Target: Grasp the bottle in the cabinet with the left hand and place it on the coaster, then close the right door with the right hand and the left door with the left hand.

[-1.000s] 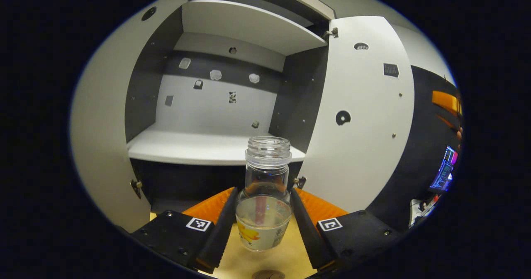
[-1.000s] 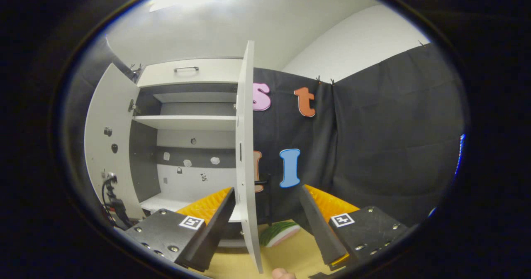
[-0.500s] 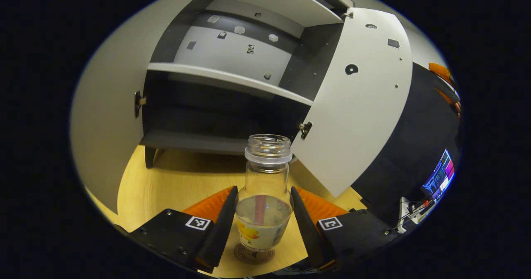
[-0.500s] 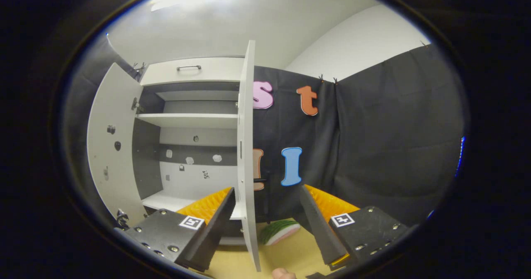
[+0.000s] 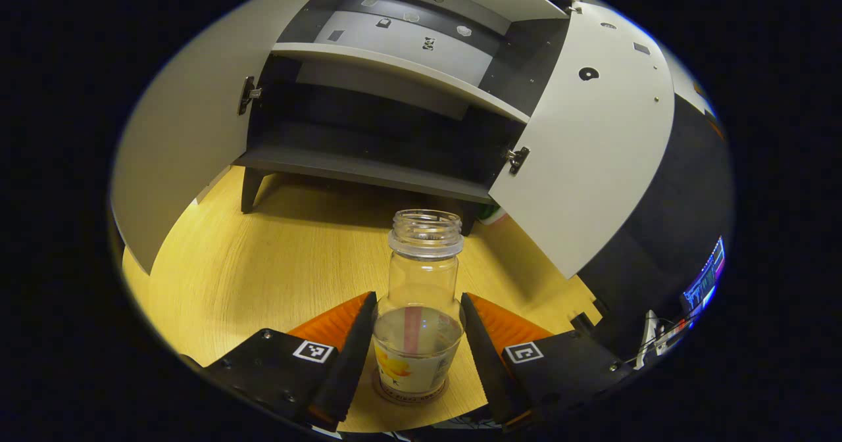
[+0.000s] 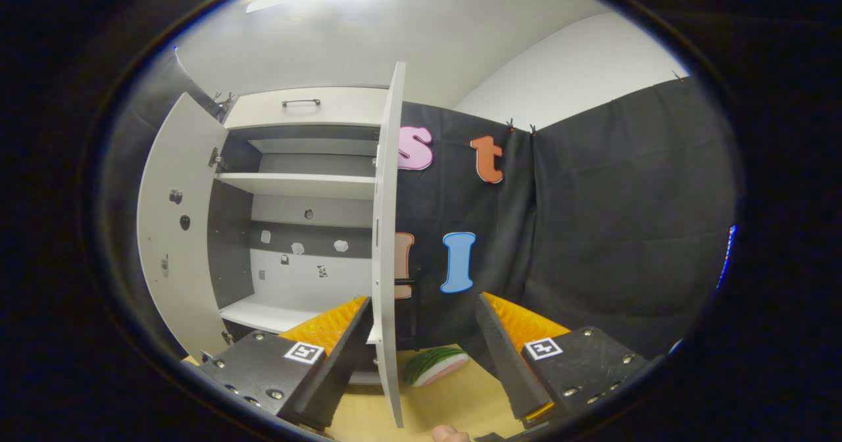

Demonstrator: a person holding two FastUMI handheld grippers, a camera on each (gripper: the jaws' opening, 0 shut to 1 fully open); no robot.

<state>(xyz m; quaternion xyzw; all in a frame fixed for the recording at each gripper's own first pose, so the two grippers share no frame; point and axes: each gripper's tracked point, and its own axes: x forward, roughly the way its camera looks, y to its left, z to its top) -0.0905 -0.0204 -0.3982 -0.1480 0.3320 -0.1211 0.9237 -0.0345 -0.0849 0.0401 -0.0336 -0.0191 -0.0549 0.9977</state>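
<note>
Left gripper (image 5: 417, 356) clamped on clear glass bottle (image 5: 419, 310) (lower centre), standing on round brown coaster (image 5: 409, 394). Right gripper (image 6: 421, 356) spread apart, straddling white right cabinet door (image 6: 387, 245), mid-frame.

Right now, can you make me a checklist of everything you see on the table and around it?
Surface: wooden table, bare in front.
Job's things: bottle upright on the coaster; cabinet with both doors open.
Clutter: watermelon-slice toy beside the right door.
Grippers: left gripper shut on bottle; right gripper open, door edge between its fingers.
Cables: nothing clearly seen.
Surroundings: black cloth wall, lit screen.
</note>
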